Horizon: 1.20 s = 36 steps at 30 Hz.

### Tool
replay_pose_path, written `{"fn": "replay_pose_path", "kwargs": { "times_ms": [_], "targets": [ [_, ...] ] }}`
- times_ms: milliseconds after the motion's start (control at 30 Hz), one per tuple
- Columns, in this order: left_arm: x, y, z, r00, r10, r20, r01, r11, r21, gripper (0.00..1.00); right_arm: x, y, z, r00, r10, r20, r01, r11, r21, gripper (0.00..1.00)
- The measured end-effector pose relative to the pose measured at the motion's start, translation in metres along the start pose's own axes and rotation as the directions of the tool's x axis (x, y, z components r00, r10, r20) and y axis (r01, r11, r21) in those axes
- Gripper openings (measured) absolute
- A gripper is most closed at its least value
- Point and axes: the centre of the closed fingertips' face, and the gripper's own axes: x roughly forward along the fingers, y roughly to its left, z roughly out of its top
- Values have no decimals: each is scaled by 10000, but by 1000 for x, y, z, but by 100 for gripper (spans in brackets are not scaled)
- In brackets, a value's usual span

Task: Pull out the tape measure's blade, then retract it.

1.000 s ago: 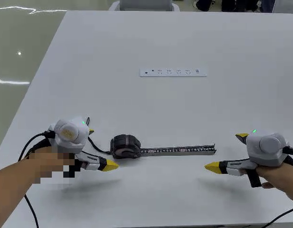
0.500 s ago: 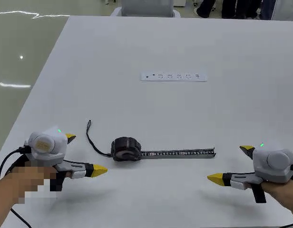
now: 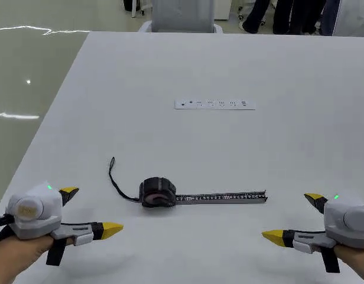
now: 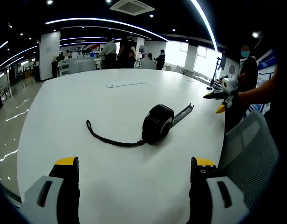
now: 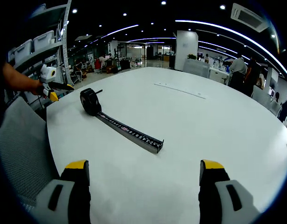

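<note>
Letting the blade [image 3: 223, 197] fly back unchecked looks like the main hazard. It lies drawn out flat on the white table [image 3: 276, 142], running from the black tape measure [image 3: 157, 192] toward the right gripper [image 3: 293, 217], and a fast return could whip the end hook across the surface or jerk the round case sideways. The case would probably also skate on the smooth tabletop if a single jaw pushes it, and hard jaw tips may slip off its curved shell unless they close squarely. Both claws stand wide open and hold nothing. The left gripper [image 3: 90, 209] waits near the case end and the right one near the hook end, each well apart from the tape. A thin wrist strap [image 3: 118, 177] trails from the case toward the left gripper and could snag a jaw reaching in from that side. Farther back a flat power strip [image 3: 214, 105] lies well clear of the work, with a chair [image 3: 182, 15] and standing people beyond the far edge. Nothing blocks either approach.
</note>
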Motion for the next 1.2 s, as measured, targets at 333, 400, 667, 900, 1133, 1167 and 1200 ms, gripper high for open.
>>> {"fn": "replay_pose_path", "kwargs": {
  "times_ms": [333,400,667,900,1133,1167,1200],
  "targets": [
    [-25,13,9,9978,556,348,-555,9985,-32,99,-17,5,-1,9983,-501,312,497,9987,138,100],
    [-26,14,11,9974,595,396,-592,9982,-75,99,-20,6,0,9982,-516,308,509,9984,245,100],
    [-28,11,2,9967,703,415,-688,9970,-366,99,-29,2,-4,9976,-639,274,632,9976,266,100],
    [-29,3,-2,9973,618,409,-604,9976,-332,97,-33,-2,-7,9973,-708,196,703,9972,274,100],
    [-30,2,-4,9975,615,338,-607,9978,-252,97,-32,-1,-7,9973,-710,177,703,9969,351,100],
    [-31,2,-4,9974,666,283,-658,9974,-289,97,-32,1,-8,9976,-669,164,663,9973,326,100],
    [-31,3,-5,9971,710,264,-702,9970,-322,97,-32,1,-9,9978,-651,147,646,9975,296,100]
  ]
}}
